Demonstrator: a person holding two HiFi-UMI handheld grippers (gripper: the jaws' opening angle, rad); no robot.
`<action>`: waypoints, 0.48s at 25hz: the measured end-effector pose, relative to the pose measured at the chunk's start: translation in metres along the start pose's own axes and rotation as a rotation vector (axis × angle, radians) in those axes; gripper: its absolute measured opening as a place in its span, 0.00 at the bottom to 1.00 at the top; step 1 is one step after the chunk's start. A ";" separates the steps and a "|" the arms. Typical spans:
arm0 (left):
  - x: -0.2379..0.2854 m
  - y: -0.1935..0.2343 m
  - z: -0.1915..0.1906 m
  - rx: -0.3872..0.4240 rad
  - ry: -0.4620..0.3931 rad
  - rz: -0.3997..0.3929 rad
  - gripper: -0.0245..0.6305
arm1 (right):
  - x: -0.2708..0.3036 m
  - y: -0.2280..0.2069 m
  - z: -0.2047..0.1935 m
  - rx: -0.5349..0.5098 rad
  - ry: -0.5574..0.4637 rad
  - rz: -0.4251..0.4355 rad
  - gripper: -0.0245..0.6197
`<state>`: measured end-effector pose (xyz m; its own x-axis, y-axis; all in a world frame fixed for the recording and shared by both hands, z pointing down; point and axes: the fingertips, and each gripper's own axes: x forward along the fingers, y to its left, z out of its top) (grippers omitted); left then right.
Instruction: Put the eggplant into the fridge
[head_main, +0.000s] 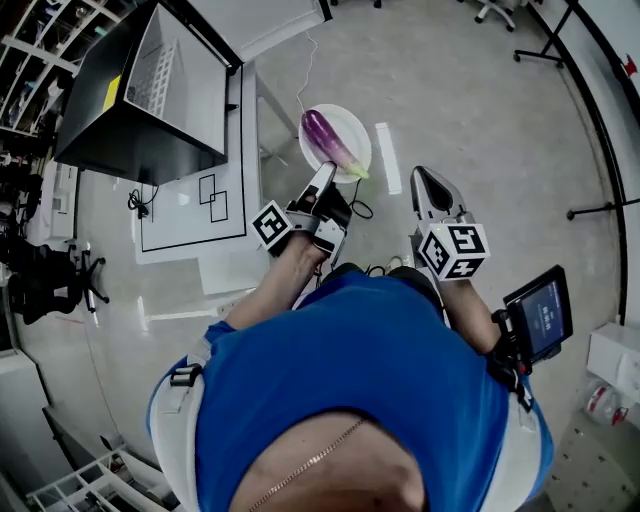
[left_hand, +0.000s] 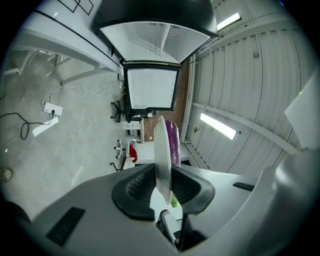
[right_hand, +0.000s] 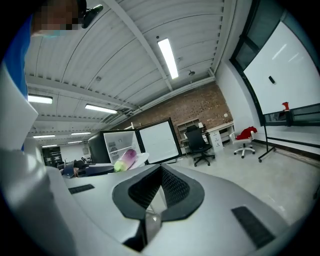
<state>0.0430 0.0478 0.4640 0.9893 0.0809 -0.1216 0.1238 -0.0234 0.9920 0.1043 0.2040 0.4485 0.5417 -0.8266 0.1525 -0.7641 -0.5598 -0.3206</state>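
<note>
A purple eggplant with a green stem end lies on a white plate. My left gripper is shut on the plate's near rim and holds it over the floor. In the left gripper view the plate stands edge-on between the pads, with the eggplant behind it. The black fridge stands on the white table to the left, its door open; it also shows ahead as the fridge. My right gripper is shut and empty, right of the plate. From the right gripper I see the eggplant.
The white table carries black line markings. A white power strip and cables lie on the grey floor below the plate. Black stand legs are at the right. An office chair stands farther off.
</note>
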 end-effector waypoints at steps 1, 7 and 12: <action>0.004 0.001 0.001 0.004 -0.017 0.001 0.17 | 0.005 -0.005 0.001 -0.003 0.006 0.016 0.04; 0.028 0.001 0.009 0.010 -0.097 0.024 0.17 | 0.033 -0.028 0.013 -0.001 0.032 0.083 0.04; 0.034 0.003 0.038 0.024 -0.168 0.039 0.17 | 0.067 -0.025 0.016 -0.006 0.050 0.147 0.04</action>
<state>0.0797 0.0126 0.4618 0.9921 -0.0881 -0.0892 0.0853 -0.0473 0.9952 0.1652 0.1637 0.4513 0.4059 -0.9014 0.1511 -0.8360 -0.4330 -0.3370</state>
